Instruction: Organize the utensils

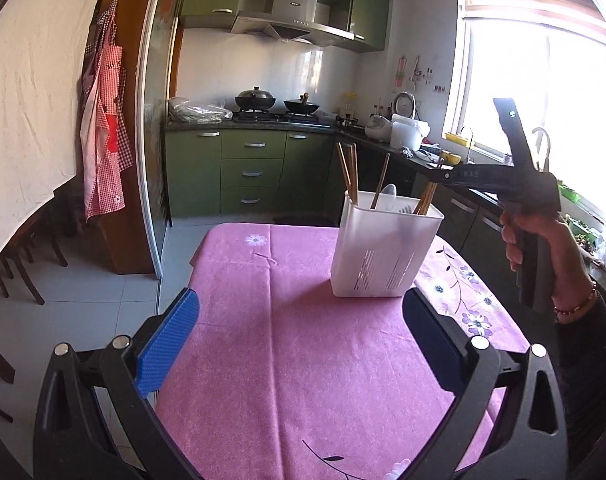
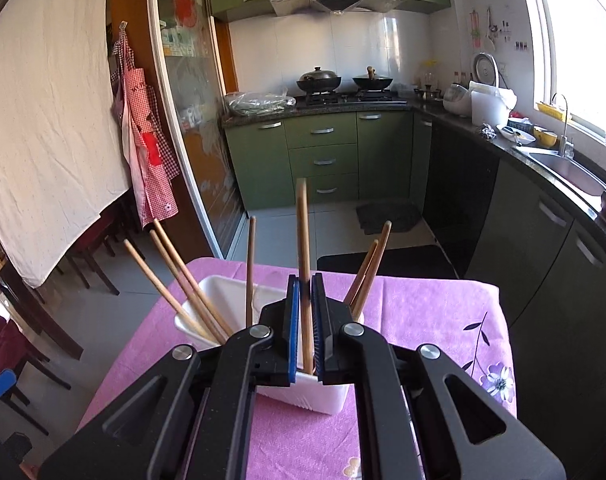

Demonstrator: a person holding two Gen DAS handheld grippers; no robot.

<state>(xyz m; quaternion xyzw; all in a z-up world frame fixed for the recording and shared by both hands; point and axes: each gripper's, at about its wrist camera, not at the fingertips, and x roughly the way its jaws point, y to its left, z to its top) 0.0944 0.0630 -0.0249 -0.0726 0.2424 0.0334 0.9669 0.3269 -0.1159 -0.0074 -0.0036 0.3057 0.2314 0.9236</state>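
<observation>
A white utensil holder [image 1: 383, 248] stands on the pink flowered tablecloth [image 1: 287, 344], with several wooden chopsticks [image 1: 349, 172] and a white spoon [image 1: 389, 196] upright in it. My left gripper [image 1: 301, 300] is wide open and low over the cloth, short of the holder and holding nothing. A hand holds my right gripper [image 1: 443, 174] above the holder's right corner. In the right wrist view a chopstick [image 2: 303, 232] stands upright between the pads of the right gripper [image 2: 306, 280], a thin gap beside it and its top blurred. Its lower end reaches into the holder [image 2: 211, 292].
The table's far edge drops to a tiled floor [image 1: 231, 232]. Green kitchen cabinets [image 1: 251, 172], a stove with two pans [image 1: 255, 100] and a counter with a sink [image 2: 563, 172] run behind and to the right. Chairs [image 2: 87, 256] and a white cloth-covered table stand at left.
</observation>
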